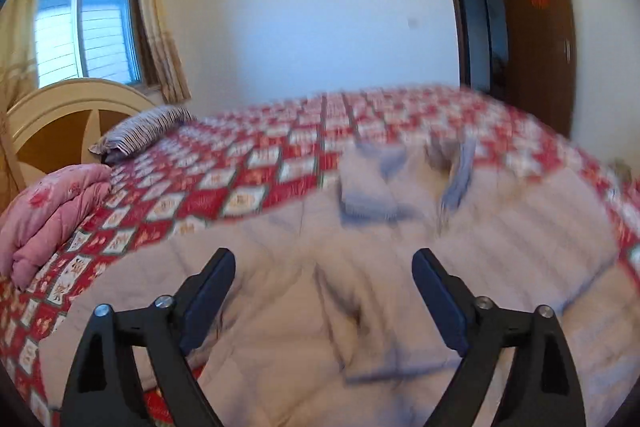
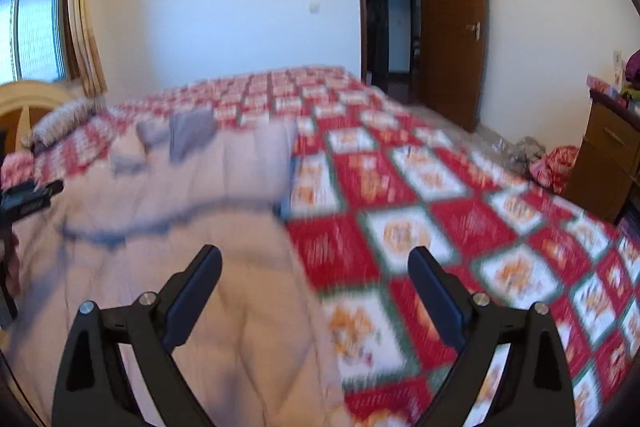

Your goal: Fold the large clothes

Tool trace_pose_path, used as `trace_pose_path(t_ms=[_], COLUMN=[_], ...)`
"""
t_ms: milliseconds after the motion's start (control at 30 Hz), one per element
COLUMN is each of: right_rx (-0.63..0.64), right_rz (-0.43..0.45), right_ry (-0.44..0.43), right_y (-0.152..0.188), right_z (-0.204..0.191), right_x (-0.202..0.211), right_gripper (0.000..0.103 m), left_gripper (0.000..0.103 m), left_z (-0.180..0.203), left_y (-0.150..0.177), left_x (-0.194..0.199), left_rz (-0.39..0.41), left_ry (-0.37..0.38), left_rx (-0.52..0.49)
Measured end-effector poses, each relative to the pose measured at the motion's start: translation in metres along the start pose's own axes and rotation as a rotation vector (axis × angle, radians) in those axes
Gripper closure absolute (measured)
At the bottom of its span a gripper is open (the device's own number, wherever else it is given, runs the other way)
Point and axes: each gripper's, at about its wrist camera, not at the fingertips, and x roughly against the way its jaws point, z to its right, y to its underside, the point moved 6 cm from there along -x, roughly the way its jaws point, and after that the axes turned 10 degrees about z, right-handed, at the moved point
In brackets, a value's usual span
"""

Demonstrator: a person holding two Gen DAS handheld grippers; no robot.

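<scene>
The pale padded coat (image 1: 360, 287) is seen spread flat on the bed (image 1: 240, 187), collar away, directly beneath the wide-open, empty left gripper (image 1: 323, 267), while the equally wide right gripper (image 2: 315, 263) is held over its right edge, with a doorway (image 2: 384, 7) beyond.

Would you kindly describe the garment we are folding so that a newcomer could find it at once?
Start at the big bed with the red-and-white patterned cover. The pale quilted coat lies spread flat across it, straight ahead of both open claws. Its washed-out beige padding and grey-blue collar trim set it apart from the pink folded quilt and striped pillow near the headboard.
</scene>
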Motion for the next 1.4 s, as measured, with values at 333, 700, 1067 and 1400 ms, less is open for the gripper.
trace_pose_path(t_ms=[333,700,1067,1400], right_rx=[-0.016,0.065,0.054,-0.019], right_rz=[-0.019,-0.228,-0.302,-0.086], right_ry=[-0.135,-0.147,-0.12,-0.067], right_y=[-0.044,0.036,0.046,-0.005], right_z=[-0.052,-0.068,-0.068,-0.05], right_x=[-0.128,-0.183,-0.199,-0.147], right_gripper=[0.019,0.021,0.011,0.012], left_gripper=[0.012,0.009,0.003,0.003], left_z=[0.062,0.068,0.071,0.043], left_y=[0.035,0.081,0.093,0.042], left_x=[-0.069,-0.101,-0.109,-0.087], left_rz=[-0.15,-0.269,-0.313,-0.209], left_ry=[0.007,0.027,0.011,0.033], left_rx=[-0.065,-0.075,-0.08,0.07])
